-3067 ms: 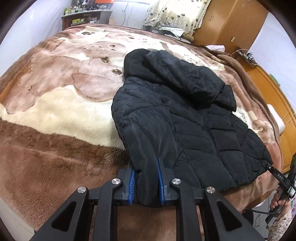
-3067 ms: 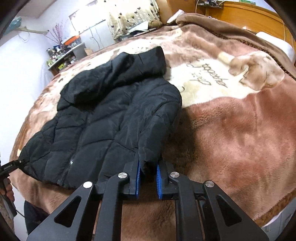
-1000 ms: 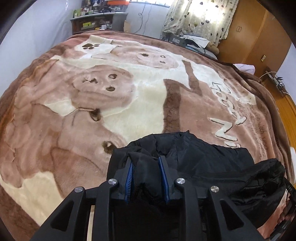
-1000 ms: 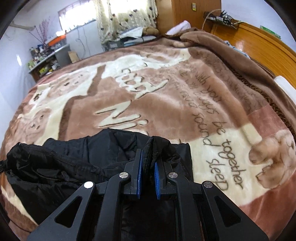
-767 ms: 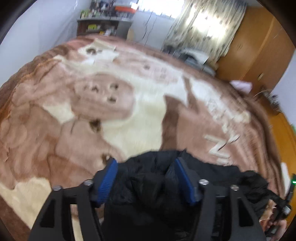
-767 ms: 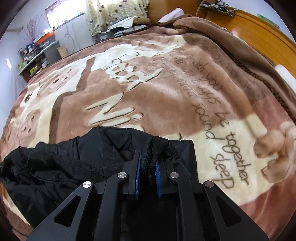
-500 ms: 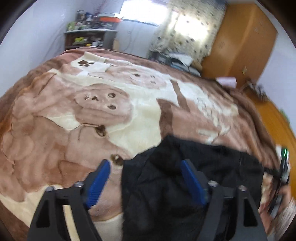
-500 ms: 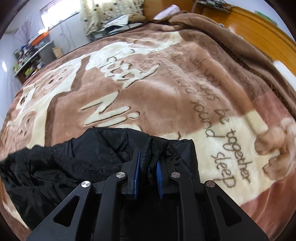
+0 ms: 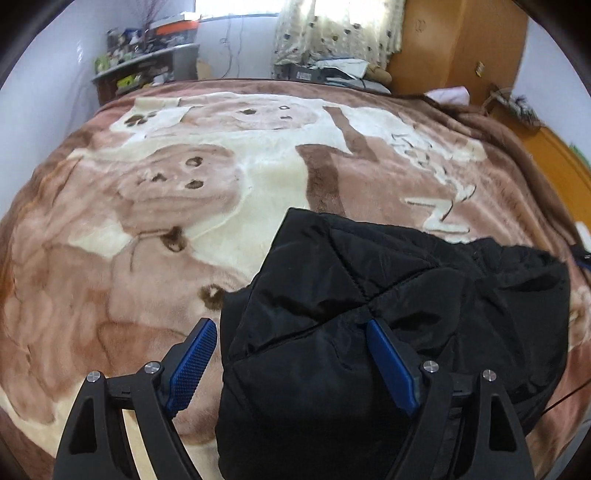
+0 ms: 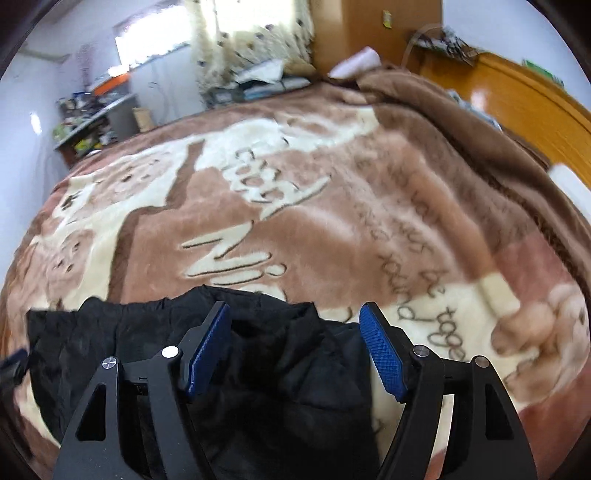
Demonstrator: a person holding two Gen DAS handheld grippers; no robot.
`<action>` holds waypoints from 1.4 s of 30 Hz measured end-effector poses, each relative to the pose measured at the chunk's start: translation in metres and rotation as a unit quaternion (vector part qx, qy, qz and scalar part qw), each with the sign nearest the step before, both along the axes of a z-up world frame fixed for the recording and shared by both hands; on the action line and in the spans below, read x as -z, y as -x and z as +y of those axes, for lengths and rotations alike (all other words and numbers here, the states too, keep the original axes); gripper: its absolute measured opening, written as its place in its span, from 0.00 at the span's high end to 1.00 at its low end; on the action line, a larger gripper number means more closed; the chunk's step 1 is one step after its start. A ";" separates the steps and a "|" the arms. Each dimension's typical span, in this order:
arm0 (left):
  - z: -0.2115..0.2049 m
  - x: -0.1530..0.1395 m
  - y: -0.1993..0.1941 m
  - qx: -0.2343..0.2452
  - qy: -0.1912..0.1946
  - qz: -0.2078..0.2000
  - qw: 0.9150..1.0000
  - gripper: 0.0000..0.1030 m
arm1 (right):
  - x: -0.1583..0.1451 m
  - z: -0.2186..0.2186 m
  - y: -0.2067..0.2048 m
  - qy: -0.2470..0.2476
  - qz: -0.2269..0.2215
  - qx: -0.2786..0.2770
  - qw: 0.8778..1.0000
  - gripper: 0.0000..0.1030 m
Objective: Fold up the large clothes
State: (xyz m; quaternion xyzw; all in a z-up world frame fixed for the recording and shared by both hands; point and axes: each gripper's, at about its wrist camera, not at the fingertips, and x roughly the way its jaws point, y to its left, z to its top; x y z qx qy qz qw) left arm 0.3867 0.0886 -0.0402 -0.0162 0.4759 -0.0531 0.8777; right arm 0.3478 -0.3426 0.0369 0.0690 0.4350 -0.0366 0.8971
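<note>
A black quilted puffer jacket (image 9: 369, 317) lies folded over on itself on the brown and cream plush blanket (image 9: 207, 184), near the bed's front edge. My left gripper (image 9: 291, 354) is open, its blue pads spread wide just above the jacket's left folded edge. In the right wrist view the jacket (image 10: 280, 362) lies under my right gripper (image 10: 295, 339), which is open with its blue pads apart over the right folded edge. Neither gripper holds any cloth.
The blanket (image 10: 332, 206) covers the whole bed. A wooden headboard (image 10: 517, 103) runs along the right. A cluttered shelf (image 9: 147, 70), a curtained window (image 9: 332, 29) and a wooden wardrobe (image 9: 458, 44) stand beyond the far edge.
Both grippers carried the jacket's lower edge up and over toward the far side, then opened and let go: the left first, the right within the last half second.
</note>
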 end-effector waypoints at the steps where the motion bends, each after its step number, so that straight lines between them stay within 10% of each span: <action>1: -0.001 0.000 -0.001 0.002 -0.005 -0.005 1.000 0.20 | 0.002 -0.004 0.006 0.001 -0.004 -0.012 1.000 0.30; 11: -0.004 0.013 -0.023 0.009 -0.005 0.006 1.000 0.21 | 0.067 -0.042 -0.012 -0.072 0.037 -0.058 0.995 0.30; 15: -0.010 0.016 -0.031 0.013 -0.004 0.010 1.000 0.39 | 0.080 -0.034 -0.031 -0.098 0.053 -0.070 0.991 0.31; 18: -0.017 0.019 -0.036 0.017 -0.026 0.012 0.999 0.46 | 0.083 -0.026 -0.036 -0.114 0.067 -0.071 0.989 0.63; 32: -0.020 0.028 -0.046 0.012 -0.041 0.022 0.999 0.51 | 0.105 -0.025 -0.053 -0.122 0.106 -0.064 0.985 0.43; 36: -0.019 0.026 -0.045 0.007 -0.044 0.022 0.999 0.58 | 0.093 -0.010 -0.046 -0.077 0.092 -0.084 0.989 0.82; 42: -0.019 0.013 -0.043 -0.018 -0.057 0.009 0.998 0.68 | 0.043 -0.014 -0.015 0.001 0.020 -0.053 0.998 0.88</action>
